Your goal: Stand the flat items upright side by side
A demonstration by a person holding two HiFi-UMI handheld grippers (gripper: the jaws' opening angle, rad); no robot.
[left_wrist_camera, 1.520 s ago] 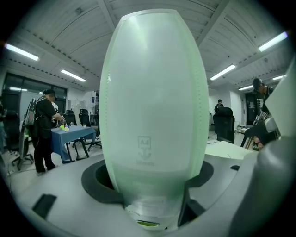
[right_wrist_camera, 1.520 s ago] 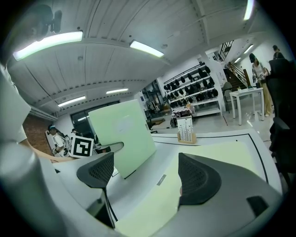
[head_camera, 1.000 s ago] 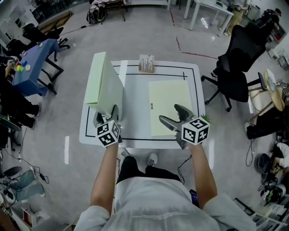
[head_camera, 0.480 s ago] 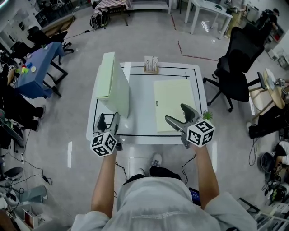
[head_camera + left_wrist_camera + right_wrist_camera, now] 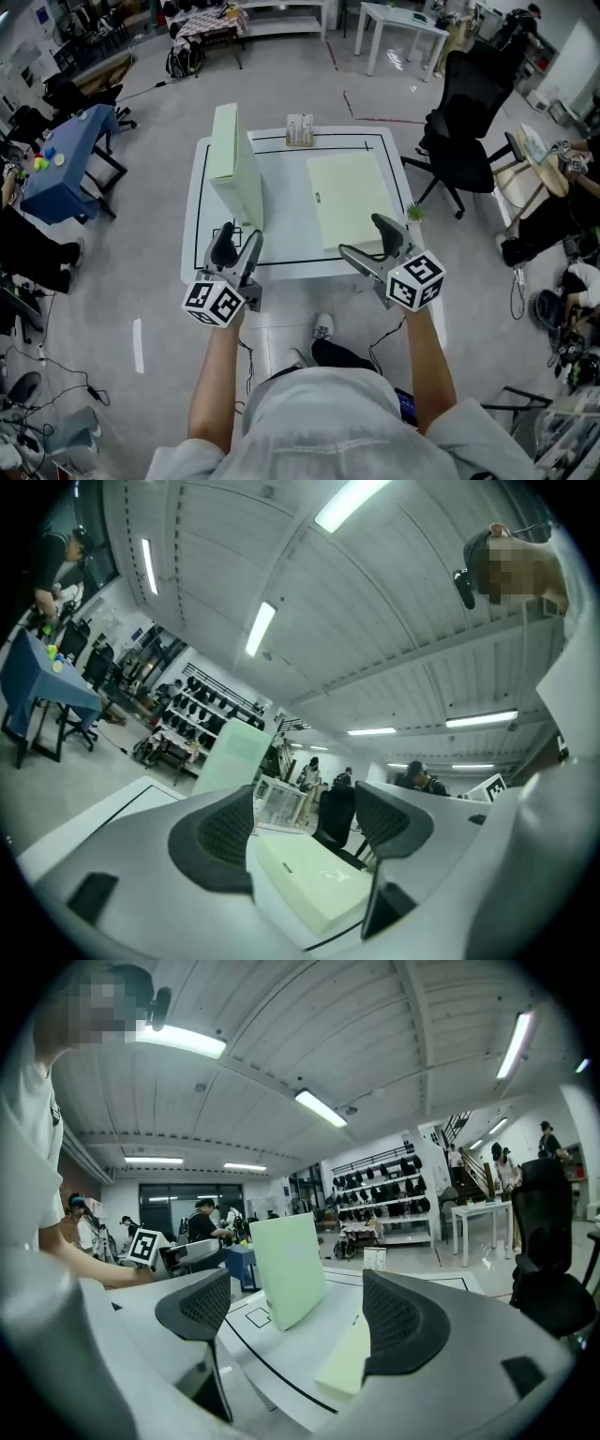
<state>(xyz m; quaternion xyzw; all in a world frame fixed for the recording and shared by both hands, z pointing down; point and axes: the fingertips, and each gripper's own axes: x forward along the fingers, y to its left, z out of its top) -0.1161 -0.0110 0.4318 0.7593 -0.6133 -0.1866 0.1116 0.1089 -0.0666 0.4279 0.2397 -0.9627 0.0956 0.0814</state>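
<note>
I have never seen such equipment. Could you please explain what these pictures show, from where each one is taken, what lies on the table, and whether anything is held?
There is no robot here. A person holds a two-jaw hand tool, called a gripper, in each hand. The overhead picture comes from a camera on the person's head that looks down. The other two come from cameras that ride on each gripper and look along its jaws. On the white table one pale green board stands upright at the left. A second board lies flat at the right, and a small clear rack sits at the far edge. The left gripper and the right gripper both have their jaws apart and hold nothing.
</note>
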